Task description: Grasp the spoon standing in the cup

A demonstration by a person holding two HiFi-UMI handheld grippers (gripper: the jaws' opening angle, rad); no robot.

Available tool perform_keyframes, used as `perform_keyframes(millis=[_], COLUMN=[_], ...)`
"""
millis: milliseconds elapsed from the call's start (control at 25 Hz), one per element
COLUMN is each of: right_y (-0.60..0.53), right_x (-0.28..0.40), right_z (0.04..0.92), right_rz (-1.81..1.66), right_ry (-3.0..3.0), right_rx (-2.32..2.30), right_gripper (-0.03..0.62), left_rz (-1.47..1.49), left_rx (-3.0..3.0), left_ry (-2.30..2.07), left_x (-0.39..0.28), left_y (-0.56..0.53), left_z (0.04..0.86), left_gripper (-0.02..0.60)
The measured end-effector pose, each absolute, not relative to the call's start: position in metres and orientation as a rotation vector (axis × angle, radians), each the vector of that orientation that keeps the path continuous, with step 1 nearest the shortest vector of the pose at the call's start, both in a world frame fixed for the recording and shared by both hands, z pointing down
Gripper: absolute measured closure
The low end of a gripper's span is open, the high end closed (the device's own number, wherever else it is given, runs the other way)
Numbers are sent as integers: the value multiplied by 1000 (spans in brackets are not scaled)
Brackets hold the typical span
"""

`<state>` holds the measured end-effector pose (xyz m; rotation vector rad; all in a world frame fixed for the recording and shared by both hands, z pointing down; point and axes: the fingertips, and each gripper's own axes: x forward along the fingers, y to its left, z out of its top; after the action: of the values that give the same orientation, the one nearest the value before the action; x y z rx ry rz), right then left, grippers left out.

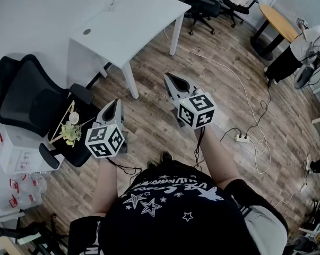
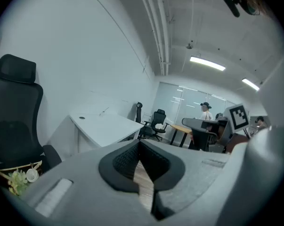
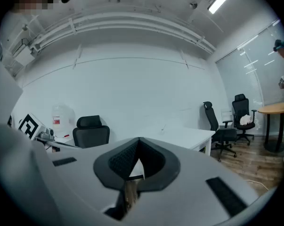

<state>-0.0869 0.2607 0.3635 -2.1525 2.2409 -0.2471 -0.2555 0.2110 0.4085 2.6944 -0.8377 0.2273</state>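
white desk [image 1: 133, 23], black chair [image 1: 27, 97], brown plank floor [image 1: 223, 89]

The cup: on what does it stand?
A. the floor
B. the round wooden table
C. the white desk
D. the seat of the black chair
D: in the head view the cup sits on the seat of the chair, among sticks and greenery.
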Motion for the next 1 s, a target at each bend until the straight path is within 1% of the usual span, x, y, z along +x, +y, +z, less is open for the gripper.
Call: perform_keyframes(millis=[600,800,1000], right_y=[252,254,263], right_x=[-92,-99,-103], right_z=[378,386,404], right_rz=[-292,-269,-321], right_ry=[2222,2197,2129], right_rx=[-2148,-2172,-2222], right_gripper=[586,586,585], left_rz=[222,220,237], left_rx=[2715,2702,2690], left_ry=[-845,-838,-827], left_x=[-258,-265,-282], left_y=[194,196,203], left_z=[403,407,417], left_gripper=[574,574,574])
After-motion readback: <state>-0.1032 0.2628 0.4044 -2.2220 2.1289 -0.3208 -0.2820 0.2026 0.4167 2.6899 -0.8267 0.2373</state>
